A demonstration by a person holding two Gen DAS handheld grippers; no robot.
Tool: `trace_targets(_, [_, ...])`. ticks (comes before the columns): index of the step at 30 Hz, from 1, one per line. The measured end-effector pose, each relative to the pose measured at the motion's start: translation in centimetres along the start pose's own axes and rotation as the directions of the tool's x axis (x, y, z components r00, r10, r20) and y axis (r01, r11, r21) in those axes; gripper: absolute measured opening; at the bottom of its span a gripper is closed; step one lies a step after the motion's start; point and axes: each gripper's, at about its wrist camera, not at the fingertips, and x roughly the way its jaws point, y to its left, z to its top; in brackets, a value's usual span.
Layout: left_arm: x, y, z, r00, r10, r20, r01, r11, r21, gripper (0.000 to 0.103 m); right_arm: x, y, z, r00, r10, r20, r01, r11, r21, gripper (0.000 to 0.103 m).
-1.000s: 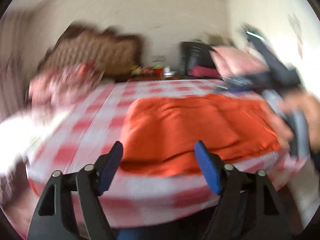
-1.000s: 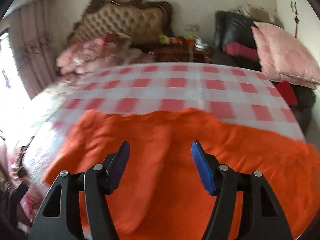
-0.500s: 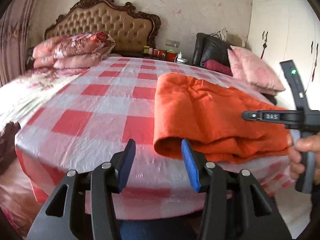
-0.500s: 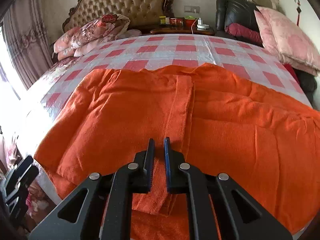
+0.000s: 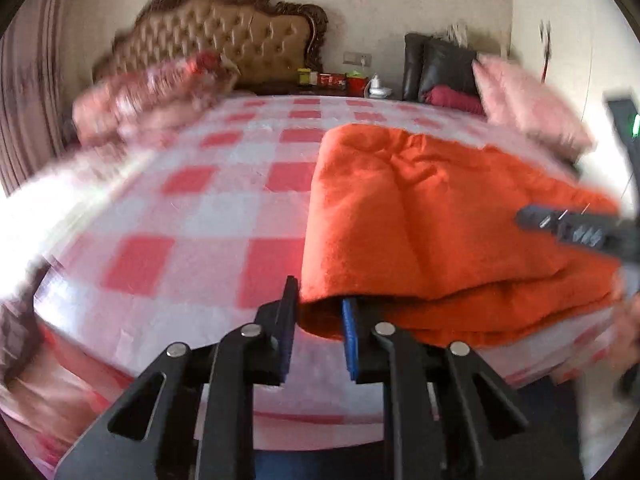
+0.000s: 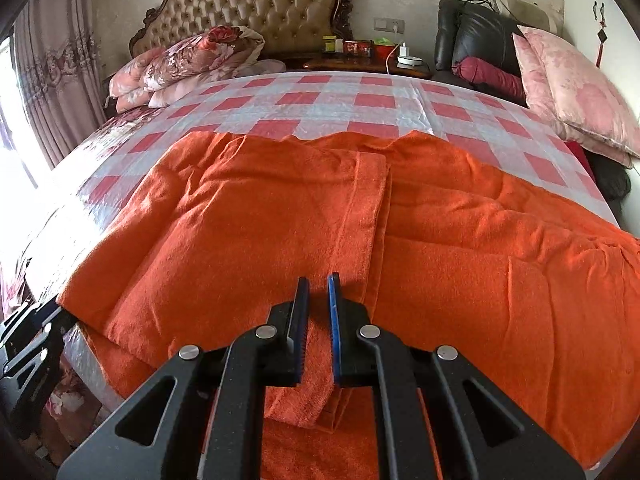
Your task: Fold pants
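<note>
The orange pants (image 6: 460, 264) lie folded across the near end of a bed with a red-and-white checked sheet (image 6: 320, 112). My right gripper (image 6: 318, 296) is shut on a ridge of their fabric beside a hemmed edge near the front. In the left wrist view the pants (image 5: 432, 216) show as a thick stack. My left gripper (image 5: 318, 308) is at their near left corner, jaws closing, with the folded edge filling the gap between the pads. The right gripper's black frame (image 5: 576, 232) hangs over the pants at the right, beside a hand (image 5: 628, 332).
Floral quilts (image 6: 188, 64) and a tufted headboard (image 6: 248, 12) stand at the bed's far end. Pink pillows (image 6: 576, 92) and a black chair (image 6: 476, 36) are at the right, a cluttered nightstand (image 6: 368, 60) behind. A curtain (image 6: 52, 80) hangs left. The bed's edge drops off just below the pants.
My left gripper came forward and down to the pants' left corner and its jaws narrowed around the fold. The right gripper shut on the fabric, then stayed still.
</note>
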Motion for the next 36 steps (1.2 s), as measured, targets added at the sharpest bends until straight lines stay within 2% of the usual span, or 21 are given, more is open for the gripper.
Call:
trace_targets(2, [-0.4, -0.9, -0.1, 0.992, 0.124, 0.032, -0.127, 0.983, 0.132, 0.009, -0.1, 0.0, -0.1, 1.0, 0.005, 0.002, -0.005, 1.0, -0.004, 0.006])
trace_targets(4, [-0.5, -1.8, -0.6, 0.984, 0.174, 0.042, -0.179, 0.963, 0.204, 0.009, -0.1, -0.1, -0.2, 1.0, 0.009, 0.004, -0.009, 1.0, -0.004, 0.006])
trace_targets(8, [0.0, -3.2, -1.5, 0.966, 0.25, 0.066, -0.258, 0.928, 0.267, 0.011, -0.1, 0.1, -0.4, 1.0, -0.001, 0.012, 0.001, 1.0, -0.017, 0.006])
trace_targets(9, [-0.1, -3.1, -1.5, 0.965, 0.252, 0.068, -0.261, 0.927, 0.27, 0.016, -0.1, 0.1, -0.4, 1.0, -0.001, 0.014, 0.002, 1.0, -0.023, 0.006])
trace_targets(11, [-0.7, -2.3, -1.5, 0.965, 0.253, 0.071, -0.263, 0.928, 0.263, 0.043, -0.1, 0.0, -0.4, 1.0, 0.004, 0.012, -0.004, 1.0, -0.022, 0.006])
trace_targets(12, [-1.4, -1.6, -1.6, 0.964, 0.253, 0.077, -0.264, 0.93, 0.257, 0.067, -0.1, 0.0, -0.4, 1.0, 0.007, 0.011, -0.007, 1.0, -0.02, 0.006])
trace_targets(13, [-2.0, -0.6, -1.9, 0.966, 0.249, 0.07, -0.259, 0.933, 0.251, 0.072, -0.1, 0.0, -0.4, 1.0, 0.01, 0.011, -0.01, 1.0, -0.021, 0.006])
trace_targets(15, [-3.7, 1.3, -2.5, 0.97, 0.234, 0.067, -0.243, 0.944, 0.224, 0.072, -0.1, -0.2, -0.4, 1.0, 0.013, 0.014, -0.013, 1.0, -0.02, 0.006])
trace_targets(18, [-6.3, 4.2, -2.7, 0.963, 0.247, 0.109, -0.259, 0.959, 0.113, 0.072, -0.2, -0.1, -0.6, 1.0, 0.007, 0.023, -0.006, 1.0, -0.024, 0.006])
trace_targets(19, [-7.4, 5.0, -2.3, 0.958, 0.232, 0.17, -0.245, 0.968, 0.057, 0.073, -0.2, -0.1, -0.6, 1.0, 0.002, 0.027, -0.001, 1.0, -0.027, 0.006])
trace_targets(20, [-8.1, 5.4, -1.7, 0.961, 0.186, 0.206, -0.194, 0.981, 0.024, 0.075, -0.2, 0.0, -0.7, 1.0, -0.003, 0.031, 0.004, 1.0, -0.031, 0.006])
trace_targets(21, [-8.2, 5.7, -0.9, 0.969, 0.135, 0.208, -0.138, 0.99, 0.0, 0.079, -0.2, 0.1, -0.8, 0.999, -0.007, 0.034, 0.008, 0.999, -0.035, 0.006])
trace_targets(23, [-7.6, 5.4, 1.3, 0.981, 0.039, 0.187, -0.032, 0.999, -0.04, 0.079, -0.2, 0.0, -0.8, 0.999, -0.004, 0.032, 0.005, 0.999, -0.032, 0.006])
trace_targets(27, [-3.9, 2.4, 6.7, 0.987, -0.099, 0.127, 0.105, 0.994, -0.041, 0.079, -0.1, 0.0, -1.0, 0.999, 0.016, 0.029, -0.015, 1.0, -0.017, 0.006])
trace_targets(29, [0.0, 0.3, 9.6, 0.985, -0.173, 0.019, 0.174, 0.983, -0.054, 0.066, -0.2, 0.0, -1.0, 0.999, 0.021, 0.031, -0.021, 1.0, -0.012, 0.006])
trace_targets(30, [1.6, -0.6, 10.2, 0.976, -0.219, -0.016, 0.218, 0.975, -0.049, 0.047, -0.2, -0.1, -1.0, 0.999, 0.023, 0.031, -0.022, 1.0, -0.011, 0.006])
trace_targets(31, [3.1, -1.4, 11.0, 0.962, -0.267, -0.049, 0.264, 0.963, -0.059, 0.036, -0.2, -0.1, -0.9, 0.999, 0.024, 0.032, -0.024, 1.0, -0.011, 0.006])
trace_targets(33, [6.3, -2.7, 12.6, 0.94, -0.32, -0.121, 0.311, 0.946, -0.09, 0.021, -0.3, -0.3, -0.8, 0.999, 0.029, 0.031, -0.029, 1.0, -0.009, 0.006])
trace_targets(35, [8.8, -3.7, 13.0, 0.917, -0.356, -0.181, 0.346, 0.934, -0.083, 0.02, -0.3, -0.5, -0.7, 0.999, 0.038, 0.03, -0.038, 0.999, -0.007, 0.006])
trace_targets(36, [10.5, -4.1, 13.1, 0.911, -0.344, -0.226, 0.336, 0.939, -0.075, 0.02, -0.3, -0.6, -0.7, 0.999, 0.045, 0.029, -0.044, 0.999, -0.005, 0.006])
